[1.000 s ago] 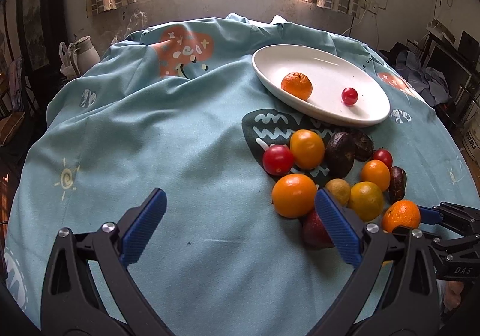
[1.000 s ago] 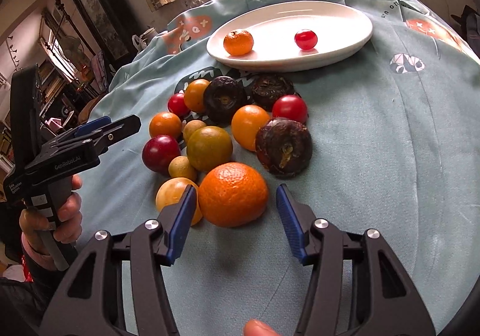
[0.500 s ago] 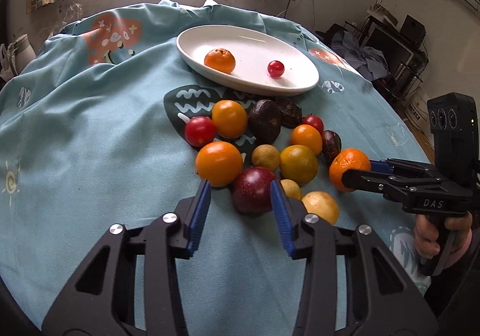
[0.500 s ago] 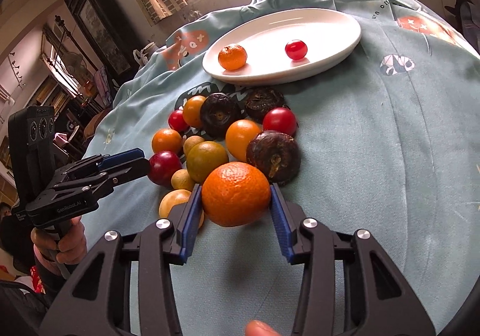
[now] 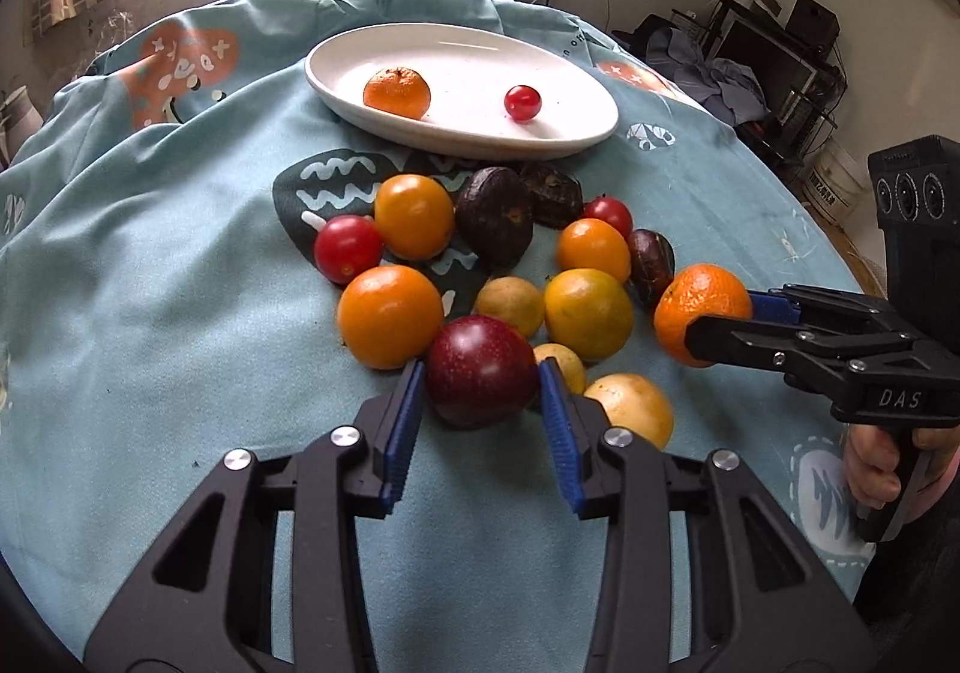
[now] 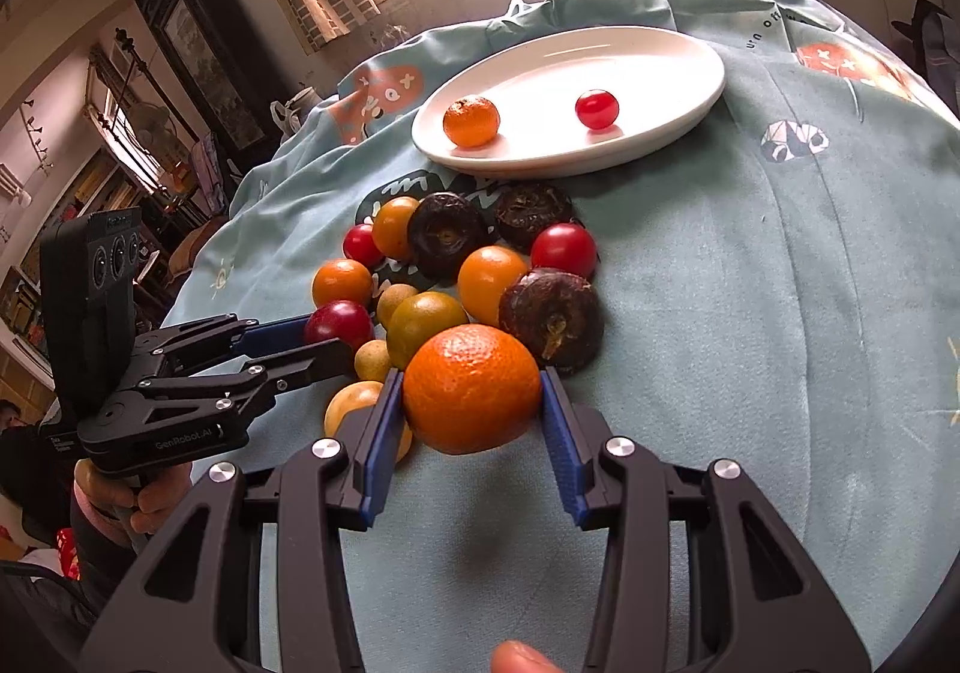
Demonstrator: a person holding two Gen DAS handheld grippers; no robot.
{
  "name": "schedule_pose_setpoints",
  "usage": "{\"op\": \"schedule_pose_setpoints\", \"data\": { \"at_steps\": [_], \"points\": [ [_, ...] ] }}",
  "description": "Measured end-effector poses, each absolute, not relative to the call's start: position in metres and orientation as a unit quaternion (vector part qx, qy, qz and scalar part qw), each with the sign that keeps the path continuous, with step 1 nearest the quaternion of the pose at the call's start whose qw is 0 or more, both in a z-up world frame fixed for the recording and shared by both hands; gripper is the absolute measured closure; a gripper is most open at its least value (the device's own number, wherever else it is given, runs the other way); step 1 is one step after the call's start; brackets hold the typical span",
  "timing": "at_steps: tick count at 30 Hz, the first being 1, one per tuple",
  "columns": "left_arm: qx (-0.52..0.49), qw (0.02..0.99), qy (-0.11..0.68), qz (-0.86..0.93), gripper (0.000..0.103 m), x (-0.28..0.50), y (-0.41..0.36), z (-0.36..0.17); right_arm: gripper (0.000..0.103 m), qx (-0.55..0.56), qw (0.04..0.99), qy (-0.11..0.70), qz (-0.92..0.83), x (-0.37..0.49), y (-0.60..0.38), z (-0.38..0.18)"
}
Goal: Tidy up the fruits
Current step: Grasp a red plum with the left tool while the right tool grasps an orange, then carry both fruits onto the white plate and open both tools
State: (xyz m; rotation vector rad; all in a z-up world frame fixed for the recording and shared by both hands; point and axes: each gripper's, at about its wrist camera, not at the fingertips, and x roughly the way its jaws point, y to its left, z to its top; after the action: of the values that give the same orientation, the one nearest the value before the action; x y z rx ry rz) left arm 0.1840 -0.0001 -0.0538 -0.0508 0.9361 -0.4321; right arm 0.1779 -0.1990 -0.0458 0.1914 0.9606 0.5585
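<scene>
Bare tabletop (image 6: 780,313) lies open on your right, and the plate (image 5: 576,90) beyond the pile has room. The yellow fruit (image 5: 630,403) sits half hidden. Your left tool (image 5: 480,391) is closing on the plum (image 5: 480,367); your right tool (image 6: 471,403) clamps the orange (image 6: 471,388).
</scene>
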Motion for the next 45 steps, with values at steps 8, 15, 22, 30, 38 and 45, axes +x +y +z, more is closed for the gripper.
{"op": "schedule_pose_setpoints", "data": {
  "at_steps": [8, 15, 22, 30, 38, 45],
  "points": [
    [-0.070, 0.861, 0.457, -0.214, 0.063, 0.200, 0.003, -0.058, 0.058, 0.092, 0.844, 0.458, 0.263, 0.180, -0.199, -0.047],
    [-0.122, 0.848, 0.468, -0.217, 0.064, 0.211, 0.011, -0.064, 0.058, 0.096, 0.844, 0.459, 0.262, 0.181, -0.200, -0.049],
    [-0.123, 0.872, 0.432, -0.195, 0.064, 0.186, 0.018, -0.051, 0.058, 0.097, 0.848, 0.450, 0.262, 0.179, -0.203, -0.046],
    [-0.117, 0.886, 0.400, -0.204, 0.064, 0.179, 0.019, -0.021, 0.058, 0.122, 0.848, 0.430, 0.285, 0.187, -0.207, -0.032],
    [-0.066, 0.897, 0.396, -0.186, 0.064, 0.276, -0.021, 0.005, 0.058, 0.097, 0.900, 0.373, 0.204, 0.275, -0.209, -0.013],
    [-0.034, 0.889, 0.427, -0.160, 0.064, 0.339, -0.049, -0.015, 0.057, 0.096, 0.899, 0.384, 0.185, 0.324, -0.209, -0.035]
  ]
}}
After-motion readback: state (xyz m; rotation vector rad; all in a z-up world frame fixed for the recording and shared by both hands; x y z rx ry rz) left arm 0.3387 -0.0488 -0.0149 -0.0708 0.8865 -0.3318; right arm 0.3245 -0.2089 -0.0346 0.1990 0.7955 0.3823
